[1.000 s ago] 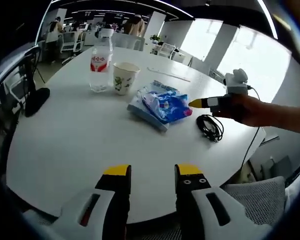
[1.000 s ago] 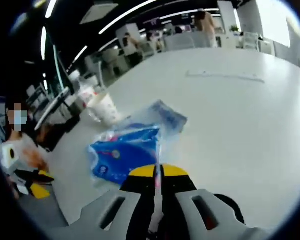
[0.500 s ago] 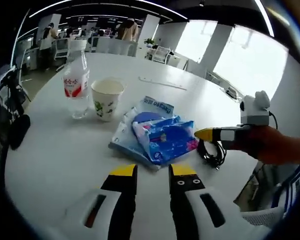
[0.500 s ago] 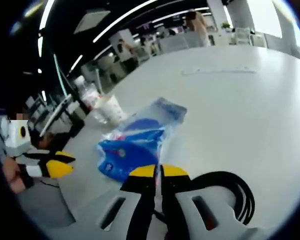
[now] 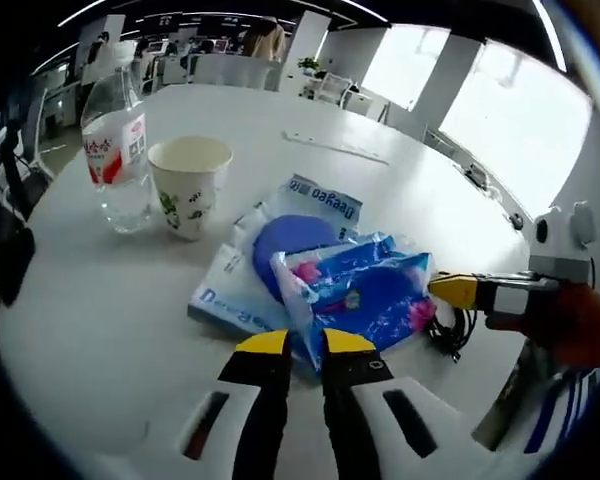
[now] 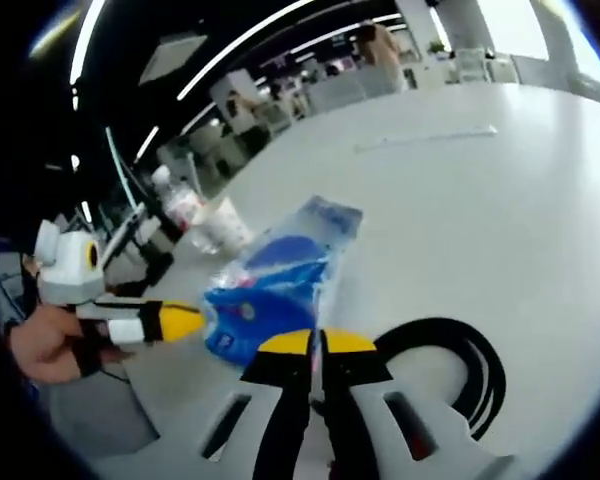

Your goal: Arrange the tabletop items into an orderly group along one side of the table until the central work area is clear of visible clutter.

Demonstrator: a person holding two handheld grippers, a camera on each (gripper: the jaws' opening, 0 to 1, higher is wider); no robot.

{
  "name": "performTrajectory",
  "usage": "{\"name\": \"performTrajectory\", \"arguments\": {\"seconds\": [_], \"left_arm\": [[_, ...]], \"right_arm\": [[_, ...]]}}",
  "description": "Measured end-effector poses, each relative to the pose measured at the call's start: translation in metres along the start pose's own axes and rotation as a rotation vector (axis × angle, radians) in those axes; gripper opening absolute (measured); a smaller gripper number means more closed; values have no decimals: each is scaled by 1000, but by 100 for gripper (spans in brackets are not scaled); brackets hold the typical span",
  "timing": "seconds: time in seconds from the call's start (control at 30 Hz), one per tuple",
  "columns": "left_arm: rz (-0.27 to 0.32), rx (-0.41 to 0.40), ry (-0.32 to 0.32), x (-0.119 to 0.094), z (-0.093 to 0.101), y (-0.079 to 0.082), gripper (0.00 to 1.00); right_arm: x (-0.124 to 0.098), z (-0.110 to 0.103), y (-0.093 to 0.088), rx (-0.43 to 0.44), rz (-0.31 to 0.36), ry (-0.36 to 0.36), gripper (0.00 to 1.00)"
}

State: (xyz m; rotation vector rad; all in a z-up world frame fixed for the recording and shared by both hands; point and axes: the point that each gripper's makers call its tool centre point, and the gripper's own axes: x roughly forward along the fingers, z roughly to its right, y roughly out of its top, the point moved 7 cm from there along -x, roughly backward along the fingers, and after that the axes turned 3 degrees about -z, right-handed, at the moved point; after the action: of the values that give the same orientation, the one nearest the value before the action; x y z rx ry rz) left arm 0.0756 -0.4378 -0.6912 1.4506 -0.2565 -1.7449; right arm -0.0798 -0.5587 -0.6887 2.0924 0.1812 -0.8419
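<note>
On the white round table (image 5: pixel 100 330), at the centre of the left gripper view: blue crinkly plastic packet (image 5: pixel 355 295), pink marks on it, lying atop a flat clear pouch (image 5: pixel 242 290) printed in blue letters with a round blue patch. Just beside, at 10 o'clock: paper cup (image 5: pixel 188 185), upright, green leaf print, touching or nearly touching a clear water bottle (image 5: pixel 113 150) with a red label. At 3 o'clock of the packet: coiled black cable (image 5: pixel 450 328), partly hidden.

Count: one packet, one pouch, one cup, one bottle, one cable, plus a long thin pale strip (image 5: pixel 335 148) far off at 12 o'clock.

Left gripper (image 5: pixel 306 342): yellow tips slightly apart, a narrow gap, holding nothing, right at the near edge of the packet. Right gripper (image 6: pixel 314 342): tips pressed together, just over the black cable (image 6: pixel 460 365); hard to tell whether anything is pinched. Same packet (image 6: pixel 265 300) at 11 o'clock in the right gripper view, other gripper's yellow tip touching its left edge, a hand (image 6: pixel 45 345) gripping behind.

Against half a second ago: packet and pouch bigger and lower in the left gripper view, camera closer; left tips narrower; cable more exposed in the right gripper view.
</note>
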Motion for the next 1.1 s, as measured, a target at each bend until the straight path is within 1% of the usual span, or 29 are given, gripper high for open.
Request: {"name": "performTrajectory", "arguments": {"seconds": [0.03, 0.07, 0.27, 0.4, 0.5, 0.67, 0.73, 0.87, 1.07, 1.1], "left_arm": [[-3, 16, -2, 1, 0, 0, 2], [-2, 18, -3, 1, 1, 1, 1], [-3, 15, -24, 3, 5, 2, 0], [7, 22, -37, 2, 11, 7, 0], [16, 26, -50, 3, 17, 13, 0], [21, 53, -83, 10, 33, 23, 0], [12, 75, -96, 15, 39, 25, 0], [-2, 84, -129, 27, 54, 30, 0], [-13, 101, -174, 46, 75, 38, 0], [-14, 101, -176, 47, 76, 39, 0]], "right_arm": [[-1, 1, 0, -2, 2, -4, 0], [-2, 1, 1, 0, 5, -2, 0], [-5, 4, 1, -1, 11, 1, 0], [-11, 7, 2, -7, 22, -3, 0], [-16, 15, 5, -8, 31, -11, 0], [-23, 29, 10, -27, 42, -35, 0], [-26, 35, 11, -22, 48, -46, 0], [-31, 54, 16, 4, 67, -78, 0], [-42, 73, 24, 27, 90, -116, 0], [-44, 77, 25, 34, 93, -123, 0]]}}
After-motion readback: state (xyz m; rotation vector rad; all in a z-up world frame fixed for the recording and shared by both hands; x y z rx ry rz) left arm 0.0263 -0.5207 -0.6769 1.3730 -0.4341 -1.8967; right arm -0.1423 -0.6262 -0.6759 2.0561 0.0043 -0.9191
